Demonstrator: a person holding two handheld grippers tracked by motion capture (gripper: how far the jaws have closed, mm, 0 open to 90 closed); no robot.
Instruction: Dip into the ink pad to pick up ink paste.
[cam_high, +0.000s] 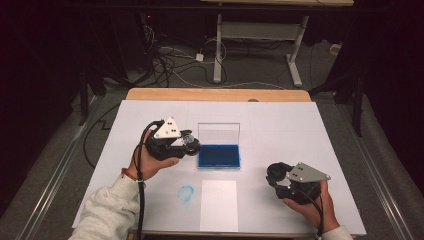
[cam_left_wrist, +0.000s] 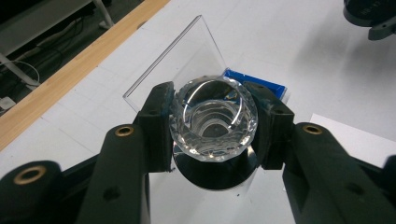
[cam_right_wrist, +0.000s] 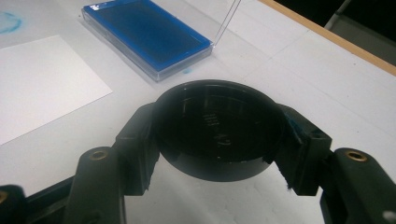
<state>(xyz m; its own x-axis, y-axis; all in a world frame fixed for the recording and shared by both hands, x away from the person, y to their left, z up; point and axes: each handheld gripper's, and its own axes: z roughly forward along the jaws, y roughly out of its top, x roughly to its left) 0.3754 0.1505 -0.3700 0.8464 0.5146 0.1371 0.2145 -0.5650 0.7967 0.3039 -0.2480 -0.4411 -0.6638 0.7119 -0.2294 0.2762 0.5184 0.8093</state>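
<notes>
Two grips held tight: left claw (cam_high: 186, 144) clamped on stamp (cam_left_wrist: 213, 116), right claw (cam_high: 276, 175) on cap (cam_right_wrist: 217, 126). Best pressed flat and softly onto pad (cam_high: 218, 156).

Both grippers were black: left gripper (cam_high: 189, 145), right gripper (cam_high: 274, 175). Each carried a grey three-cornered plate with dark dots and a black trailing cable. Brass-ringed screw holes marked the jaws. Sleeves were pale grey — a red band sat at the left wrist.

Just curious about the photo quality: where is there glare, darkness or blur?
High view: bright white table, dark surroundings. Left gripper view: sharp glints on the faceted clear stamp, background slightly soft. Right gripper view: black round cap nearly featureless, edges a little blurred.
</notes>
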